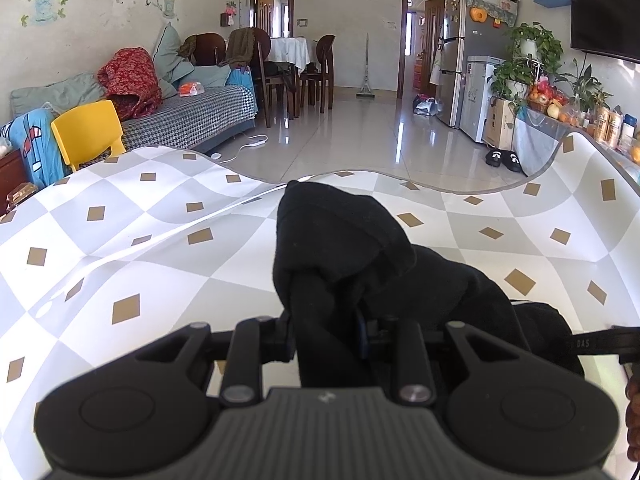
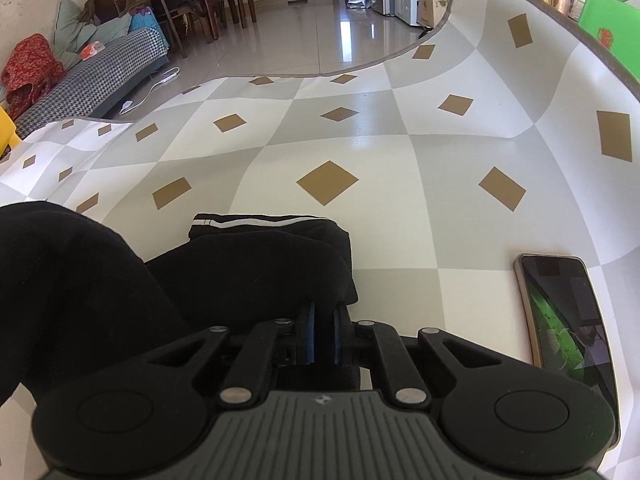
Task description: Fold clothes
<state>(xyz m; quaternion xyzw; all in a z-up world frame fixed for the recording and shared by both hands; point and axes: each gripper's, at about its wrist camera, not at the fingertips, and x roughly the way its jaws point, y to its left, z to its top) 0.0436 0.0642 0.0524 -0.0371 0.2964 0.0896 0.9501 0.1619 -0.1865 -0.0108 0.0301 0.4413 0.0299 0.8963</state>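
Phone (image 2: 568, 320) on table (image 2: 360, 140) beside black garment (image 2: 260, 264).

Glossy tile floor (image 1: 352, 128), bright glare. Sofa (image 1: 192, 116) left w/ yellow chair (image 1: 90, 132); dining table (image 1: 290, 50) at back; fridge (image 1: 460, 64), TV (image 1: 604, 16) right.
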